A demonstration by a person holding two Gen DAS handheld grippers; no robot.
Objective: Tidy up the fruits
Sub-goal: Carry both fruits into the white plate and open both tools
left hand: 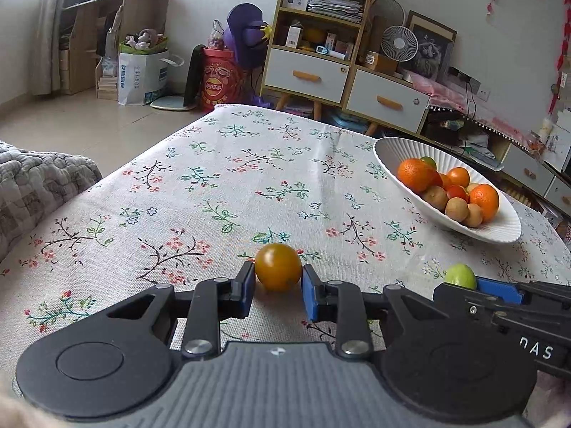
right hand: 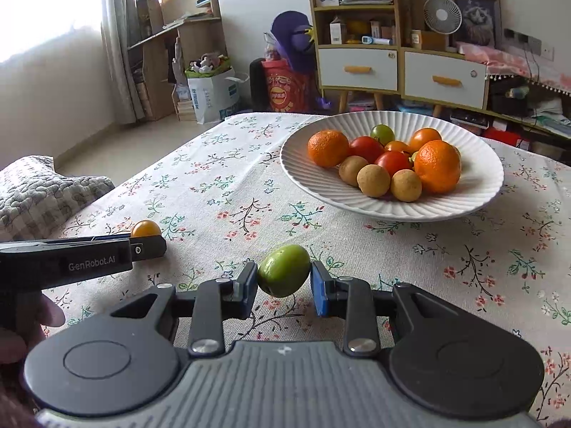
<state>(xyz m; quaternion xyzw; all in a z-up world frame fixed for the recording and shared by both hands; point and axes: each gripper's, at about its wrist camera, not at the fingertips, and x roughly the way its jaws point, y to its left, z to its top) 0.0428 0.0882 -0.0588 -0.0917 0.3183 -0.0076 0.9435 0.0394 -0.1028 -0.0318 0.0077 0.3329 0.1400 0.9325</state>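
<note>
My left gripper (left hand: 278, 278) is shut on a yellow-orange cherry tomato (left hand: 278, 266) low over the floral tablecloth. My right gripper (right hand: 284, 280) is shut on a small green fruit (right hand: 284, 275), which also shows in the left wrist view (left hand: 460, 276). A white ribbed plate (right hand: 474, 199) lies ahead of the right gripper; it holds oranges, red and orange tomatoes, a green fruit and several small brown fruits. The plate (left hand: 392, 149) is to the far right in the left wrist view. The left gripper (right hand: 142, 248) with its tomato (right hand: 145, 229) appears at the left of the right wrist view.
The table (left hand: 214, 178) has a floral cloth. A grey quilted cushion (left hand: 35, 178) lies beyond its left edge. Shelves, drawers, fans and bags stand on the floor behind the table.
</note>
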